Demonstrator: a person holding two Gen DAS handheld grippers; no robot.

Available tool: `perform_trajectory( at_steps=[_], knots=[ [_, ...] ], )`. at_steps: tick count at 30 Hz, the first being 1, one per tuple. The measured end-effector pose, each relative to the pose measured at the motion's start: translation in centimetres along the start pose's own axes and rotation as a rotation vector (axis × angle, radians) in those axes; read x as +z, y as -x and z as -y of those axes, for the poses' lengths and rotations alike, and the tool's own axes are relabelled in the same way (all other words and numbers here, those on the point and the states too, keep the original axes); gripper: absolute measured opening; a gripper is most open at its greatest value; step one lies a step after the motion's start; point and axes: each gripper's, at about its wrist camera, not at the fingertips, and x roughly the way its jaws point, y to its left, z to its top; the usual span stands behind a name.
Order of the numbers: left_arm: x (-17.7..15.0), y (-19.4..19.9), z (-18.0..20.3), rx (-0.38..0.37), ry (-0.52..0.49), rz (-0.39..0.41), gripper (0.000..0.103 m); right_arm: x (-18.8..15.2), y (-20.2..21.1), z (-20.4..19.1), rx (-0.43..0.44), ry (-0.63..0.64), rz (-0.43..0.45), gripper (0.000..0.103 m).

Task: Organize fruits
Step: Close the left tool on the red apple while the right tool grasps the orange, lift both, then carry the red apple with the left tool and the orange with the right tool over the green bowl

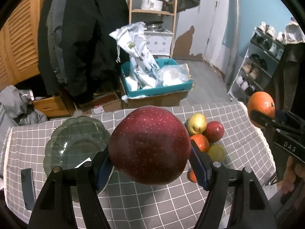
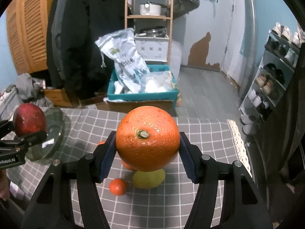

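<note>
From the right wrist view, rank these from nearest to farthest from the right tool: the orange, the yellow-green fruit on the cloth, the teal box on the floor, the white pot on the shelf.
1. Orange: clamped in the right tool.
2. Yellow-green fruit: on the cloth just below.
3. Teal box: floor beyond the table.
4. White pot: on the shelf at the back.

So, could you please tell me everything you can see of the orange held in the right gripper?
The orange is round, bright orange, with glossy, dimpled peel and a small greenish-brown stem stub facing the right wrist camera. It looks whole and unblemished. The right gripper holds it by its sides between blue ridged pads, lifted clear above the grey checked tablecloth; nothing else touches it. Below it on the cloth lie other fruits. From the left wrist view it shows at the far right.
</note>
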Motion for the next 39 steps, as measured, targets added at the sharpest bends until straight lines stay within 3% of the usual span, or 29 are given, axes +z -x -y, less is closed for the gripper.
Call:
perform_trajectory(
  at_steps=[14, 39],
  knots=[
    [0.7, 3.1, -3.7, 0.051, 0.04, 0.073, 0.074, 2.6, 1.0, -4.2, 0.081, 0.033, 0.053, 0.063],
    [-1.4, 2.0, -13.0, 0.142, 0.211, 0.015, 0.074, 4.2, -4.3, -14.8, 0.218, 0.136, -0.05, 0.063]
  ],
)
